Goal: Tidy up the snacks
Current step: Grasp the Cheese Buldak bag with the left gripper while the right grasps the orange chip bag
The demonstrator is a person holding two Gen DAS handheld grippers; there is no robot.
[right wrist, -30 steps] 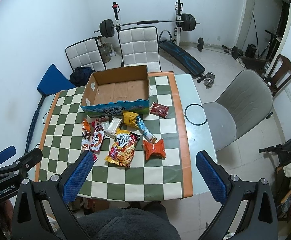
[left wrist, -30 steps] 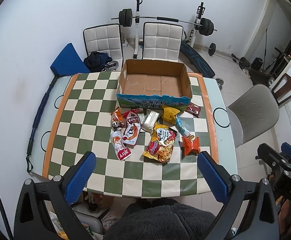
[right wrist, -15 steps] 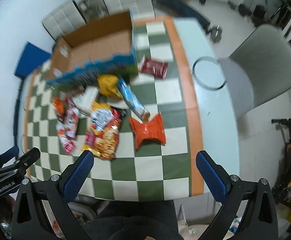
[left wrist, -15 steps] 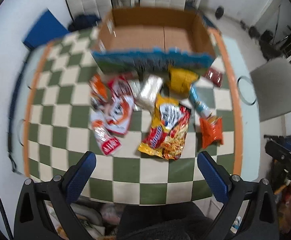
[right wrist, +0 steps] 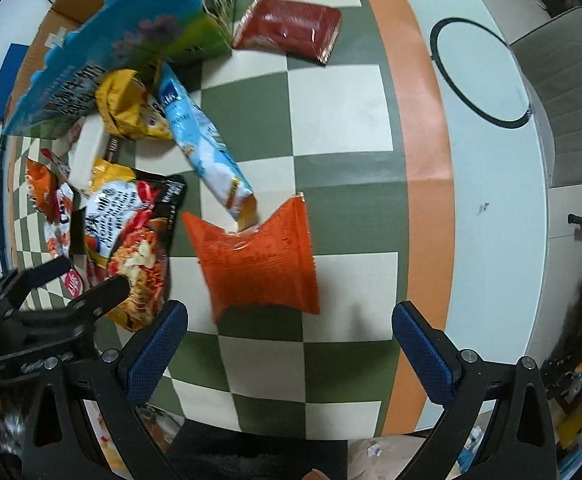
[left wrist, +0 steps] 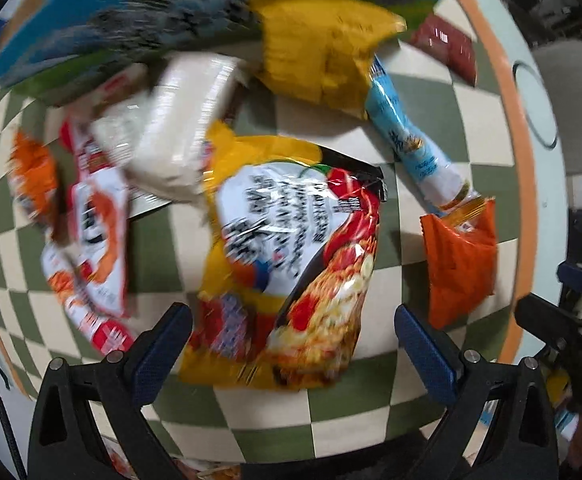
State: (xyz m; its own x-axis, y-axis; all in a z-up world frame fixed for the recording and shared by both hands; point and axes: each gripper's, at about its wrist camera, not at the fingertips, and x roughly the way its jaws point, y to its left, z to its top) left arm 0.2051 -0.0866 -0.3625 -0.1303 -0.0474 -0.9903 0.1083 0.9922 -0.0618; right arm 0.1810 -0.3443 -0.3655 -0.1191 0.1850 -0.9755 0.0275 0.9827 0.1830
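Observation:
Several snack packets lie on the checkered table in front of a cardboard box [right wrist: 131,44] with a blue-green printed side. My left gripper [left wrist: 293,350] is open and empty, low over a large yellow noodle bag [left wrist: 291,264]. My right gripper [right wrist: 289,346] is open and empty just in front of an orange packet [right wrist: 257,260]. A light blue stick pack [right wrist: 207,148], a yellow bag [left wrist: 323,46], a dark red packet [right wrist: 291,28], a white pack [left wrist: 171,136] and red-white packets [left wrist: 95,236] lie around them. The left gripper also shows in the right wrist view [right wrist: 71,288].
The table [right wrist: 487,200] has an orange border and a pale rim with a black ring [right wrist: 479,72] on it. A grey chair [right wrist: 571,92] stands to the right. The box's front wall [left wrist: 171,20] is close behind the snacks.
Both grippers have dropped down and forward towards the snacks. The left one now hovers over the yellow noodle bag, the right one over the orange packet. Both stay open.

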